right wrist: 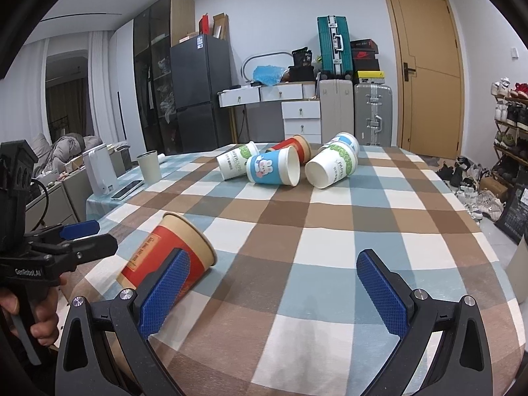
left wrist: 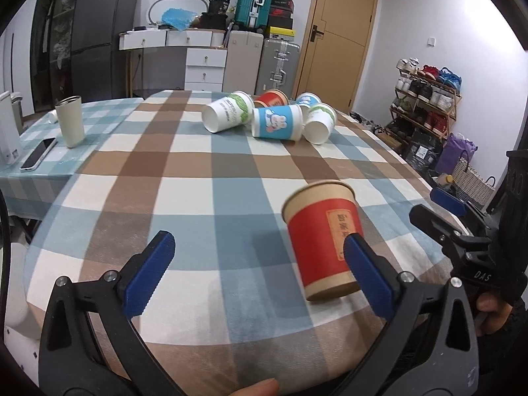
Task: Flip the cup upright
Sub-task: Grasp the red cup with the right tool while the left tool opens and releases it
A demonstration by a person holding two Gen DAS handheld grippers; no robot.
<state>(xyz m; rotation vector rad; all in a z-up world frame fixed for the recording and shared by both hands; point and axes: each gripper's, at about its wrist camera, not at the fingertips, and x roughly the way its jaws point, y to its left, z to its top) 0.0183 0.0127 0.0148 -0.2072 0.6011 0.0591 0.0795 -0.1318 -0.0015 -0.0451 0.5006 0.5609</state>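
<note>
A red and tan paper cup (left wrist: 321,239) stands on the checked tablecloth (left wrist: 198,178), tilted, mouth up. It sits just inside the right finger of my open left gripper (left wrist: 260,267), apart from the left finger. In the right wrist view the same cup (right wrist: 171,257) leans beside the left finger of my open right gripper (right wrist: 274,293), outside the jaws. Both grippers are empty. Several paper cups lie on their sides at the far end of the table: a white and green one (left wrist: 226,115), a blue rabbit one (left wrist: 277,121), a red one (left wrist: 272,98).
A grey tumbler (left wrist: 70,120), a phone (left wrist: 39,152) and a white kettle (right wrist: 99,173) stand on the left side table. The table's right edge drops to the floor by a shoe rack (left wrist: 425,99). Suitcases and drawers stand behind the table.
</note>
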